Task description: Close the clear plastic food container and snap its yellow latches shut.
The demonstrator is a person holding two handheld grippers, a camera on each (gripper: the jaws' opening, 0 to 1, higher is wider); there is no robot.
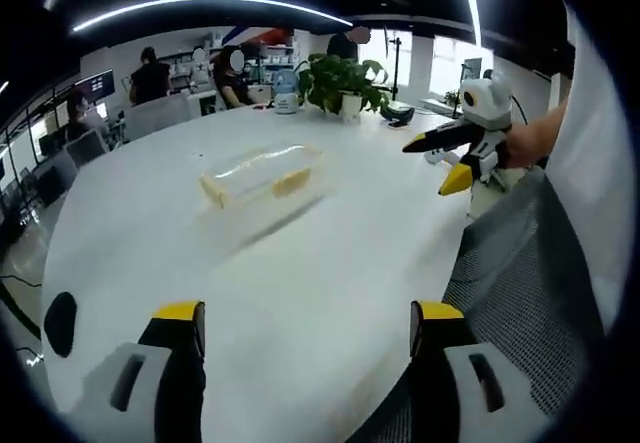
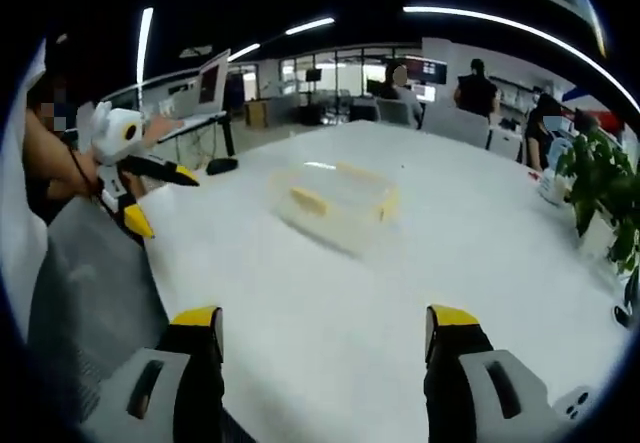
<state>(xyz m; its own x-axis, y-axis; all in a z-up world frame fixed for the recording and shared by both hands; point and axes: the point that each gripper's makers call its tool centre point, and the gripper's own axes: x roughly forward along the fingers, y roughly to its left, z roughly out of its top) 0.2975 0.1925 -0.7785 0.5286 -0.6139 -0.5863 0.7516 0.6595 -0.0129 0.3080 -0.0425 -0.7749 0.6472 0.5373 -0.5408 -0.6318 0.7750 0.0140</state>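
Clear plastic, the container [image 1: 262, 175] sits near the middle of the white table [image 1: 300, 293], yellow latches [image 1: 291, 182] on its ends; the blur hides whether the latches are snapped. The left gripper [image 1: 310, 328] hangs over the near table edge, jaws spread and empty, well apart from the container. The right gripper [image 2: 325, 333] is likewise spread wide and empty. A potted plant [image 1: 340, 83] stands at the far edge, and people sit at desks beyond.

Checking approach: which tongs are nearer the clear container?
Neither clearly; both tongs are open and well short of the clear container. Left tongs face its long side; right tongs likewise, from the other side.
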